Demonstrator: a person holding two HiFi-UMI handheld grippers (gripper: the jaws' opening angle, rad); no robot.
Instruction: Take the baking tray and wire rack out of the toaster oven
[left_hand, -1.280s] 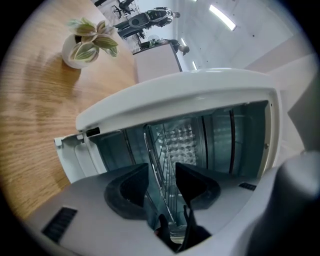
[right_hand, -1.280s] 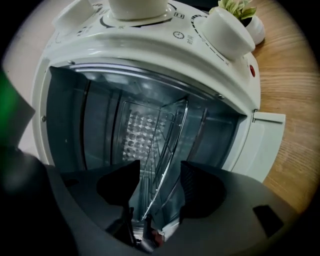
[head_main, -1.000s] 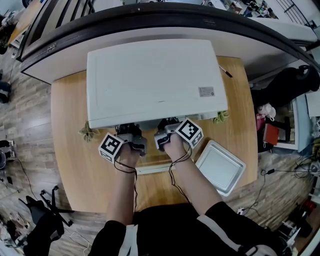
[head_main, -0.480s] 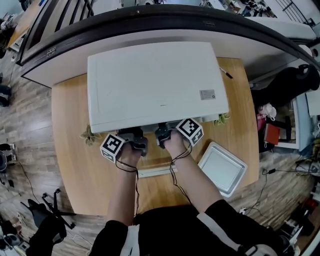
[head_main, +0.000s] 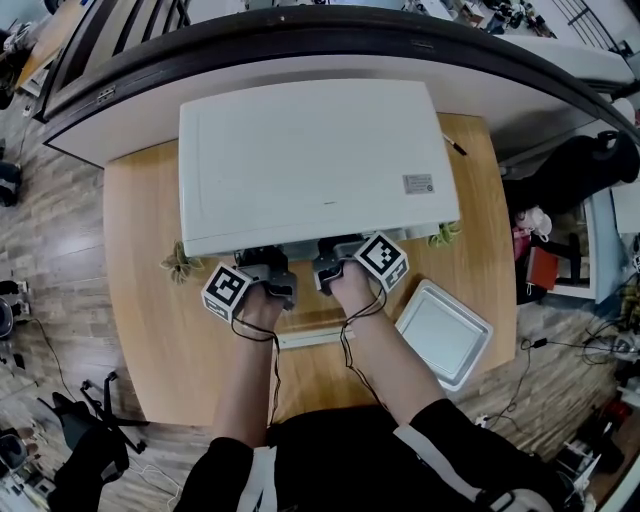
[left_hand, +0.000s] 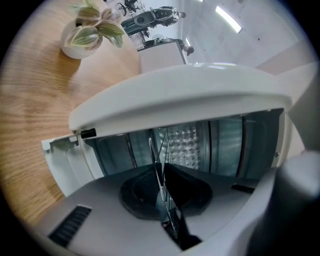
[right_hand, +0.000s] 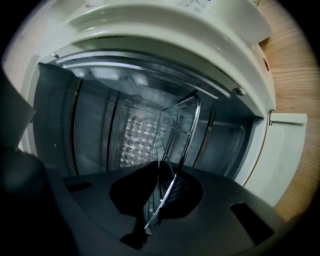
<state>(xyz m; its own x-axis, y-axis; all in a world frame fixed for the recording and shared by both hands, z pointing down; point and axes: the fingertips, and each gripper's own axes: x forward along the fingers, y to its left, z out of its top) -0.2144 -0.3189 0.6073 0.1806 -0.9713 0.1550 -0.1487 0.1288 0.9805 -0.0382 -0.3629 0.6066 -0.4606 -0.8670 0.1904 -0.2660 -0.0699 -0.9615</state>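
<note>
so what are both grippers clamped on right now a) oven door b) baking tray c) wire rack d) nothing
c: the jaws of the left gripper and right gripper have just been closing and pinch the wire rack inside the toaster oven; the baking tray lies on the table.

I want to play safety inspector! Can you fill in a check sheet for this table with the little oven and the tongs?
Surface: wooden table, bare in front.
Job's things: white toaster oven open; baking tray already out, on the table at the person's right; wire rack still inside.
Clutter: small plants by the oven's front corners; pen beside the oven.
Grippers: left tongs and right tongs have just been closing; both are shut on the wire rack.
Cables: black cables run from the tongs along both forearms.
Surroundings: wood floor with scattered gear.
</note>
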